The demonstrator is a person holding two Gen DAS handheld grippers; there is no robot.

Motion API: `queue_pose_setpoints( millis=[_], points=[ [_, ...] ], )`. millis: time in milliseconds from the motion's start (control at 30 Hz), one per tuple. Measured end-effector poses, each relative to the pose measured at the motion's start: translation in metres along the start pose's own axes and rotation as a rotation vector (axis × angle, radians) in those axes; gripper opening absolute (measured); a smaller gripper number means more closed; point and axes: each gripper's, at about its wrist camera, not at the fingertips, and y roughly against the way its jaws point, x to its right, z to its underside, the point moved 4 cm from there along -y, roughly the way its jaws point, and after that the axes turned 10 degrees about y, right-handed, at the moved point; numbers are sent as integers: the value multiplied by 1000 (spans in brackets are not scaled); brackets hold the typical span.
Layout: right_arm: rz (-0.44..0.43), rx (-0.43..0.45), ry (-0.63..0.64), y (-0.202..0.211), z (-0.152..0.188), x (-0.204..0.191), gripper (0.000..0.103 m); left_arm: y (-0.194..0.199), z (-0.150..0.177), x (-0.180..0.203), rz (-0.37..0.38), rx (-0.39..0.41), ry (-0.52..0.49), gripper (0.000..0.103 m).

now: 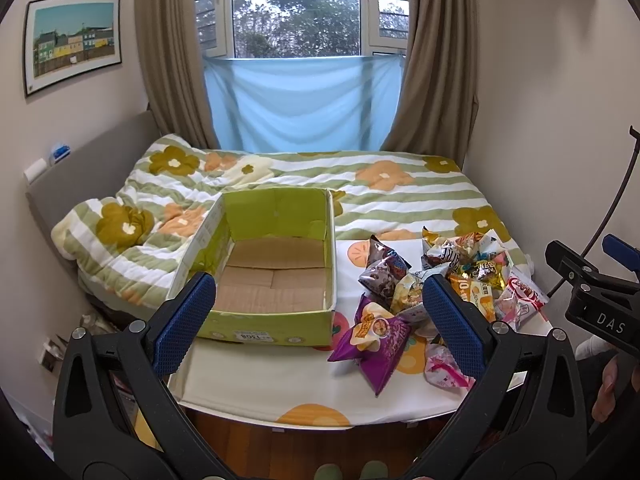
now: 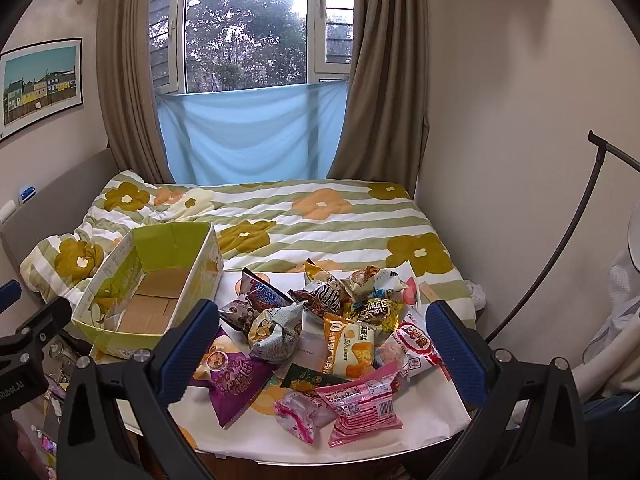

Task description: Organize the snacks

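An open green cardboard box (image 1: 276, 328) (image 2: 120, 336) stands empty on the white table at the bed's foot. Right of it lies a pile of snack packets (image 1: 452, 280) (image 2: 340, 320), among them a purple bag (image 1: 374, 344) (image 2: 236, 380), a pink packet (image 2: 364, 404) and an orange packet (image 2: 352, 348). My left gripper (image 1: 316, 320) is open and empty, held above the table's near edge in front of the box. My right gripper (image 2: 324, 348) is open and empty, held above the snack pile. The right gripper also shows at the right edge of the left wrist view (image 1: 592, 280).
The table (image 1: 280, 392) abuts a bed with a striped floral duvet (image 1: 400, 196) (image 2: 320, 220). Walls stand left and right, a curtained window behind. A thin dark stand (image 2: 560, 248) rises at the right. Wooden floor (image 1: 256, 440) lies under the table's near edge.
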Motion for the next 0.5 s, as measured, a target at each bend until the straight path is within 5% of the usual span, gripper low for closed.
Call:
queue_pose_setpoints(
  millis=[500],
  points=[
    [-2, 5, -3, 0, 1, -2, 103, -2, 1, 4, 7, -12, 0, 103]
  ],
)
